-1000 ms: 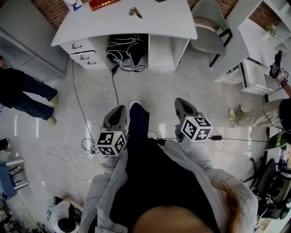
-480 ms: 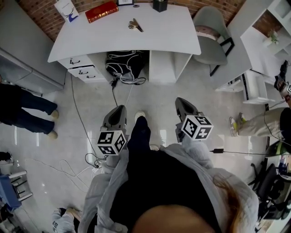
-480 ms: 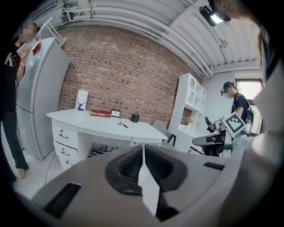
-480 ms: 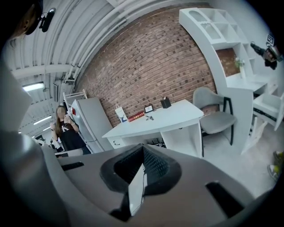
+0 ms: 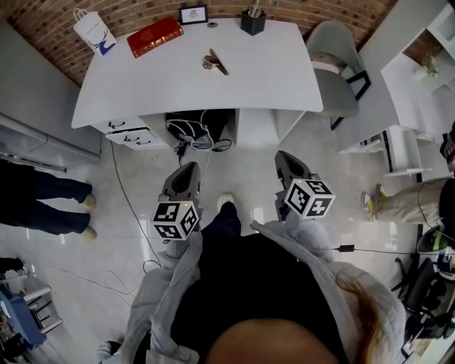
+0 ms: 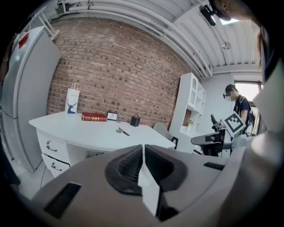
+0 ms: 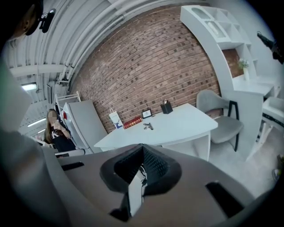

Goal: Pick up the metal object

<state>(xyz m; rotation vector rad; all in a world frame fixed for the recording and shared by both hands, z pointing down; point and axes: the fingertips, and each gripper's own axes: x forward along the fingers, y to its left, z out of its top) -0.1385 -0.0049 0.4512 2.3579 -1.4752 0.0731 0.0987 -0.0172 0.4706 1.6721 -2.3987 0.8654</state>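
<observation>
Left tongs point(image 6: 143, 147), right tongs point(image 7: 142, 147) closed, empty

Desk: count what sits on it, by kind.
Paper bag: 1
Red book: 1
Framed card: 1
Black pen holder: 1
Metal object: 1
Total: 5, besides one dark speck too small to name.

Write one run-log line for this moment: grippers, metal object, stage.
left gripper: shut, empty | right gripper: shut, empty | metal object: on white desk, untouched | stage: not yet picked up
</observation>
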